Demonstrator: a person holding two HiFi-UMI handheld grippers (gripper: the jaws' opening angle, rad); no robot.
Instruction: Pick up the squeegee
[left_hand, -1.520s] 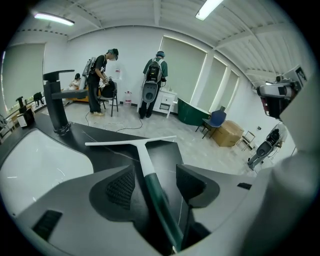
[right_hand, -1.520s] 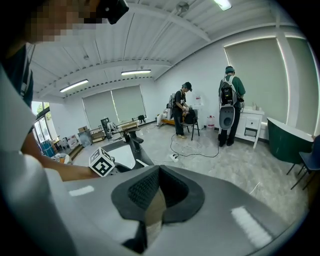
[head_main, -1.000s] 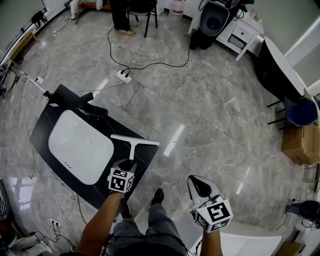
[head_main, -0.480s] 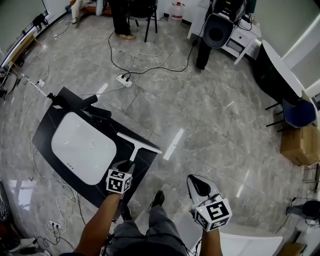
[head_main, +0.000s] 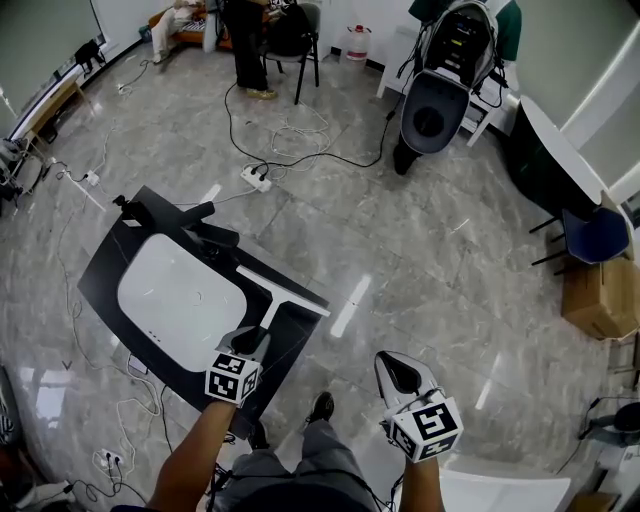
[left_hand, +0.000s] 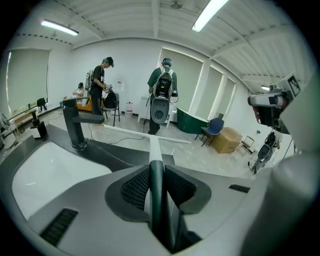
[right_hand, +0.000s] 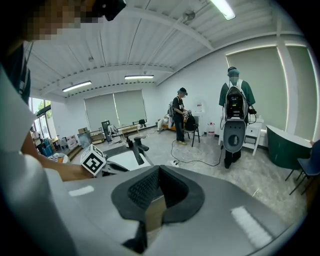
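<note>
The left forearm (head_main: 195, 455) was cut off by the bottom edge of the head view, and the hand itself was hidden behind the left tool's (head_main: 255, 342) marker cube. The lower end of the squeegee (head_main: 278, 294) handle disappeared between the tool's pads, so only the stem and the white blade showed. The blade lay over the near right corner of the black counter (head_main: 110, 270), beside the white basin (head_main: 185, 300) and below the faucet (head_main: 205, 228). Whether the blade touched the counter could not be made out.

The left tool pointed forward and downward. Its jaws had just been closing, and in the left gripper view they pressed on the dark squeegee (left_hand: 152, 145) handle from both sides.

Further right, the right arm was also cut by the bottom edge, and only a little of it showed below the cube. The right tool (head_main: 399, 373) hung over the marble floor (head_main: 440, 260), well apart from the counter and tilted slightly downward. Its pads (right_hand: 145, 190) were drawn narrow, with nothing gripped.
</note>
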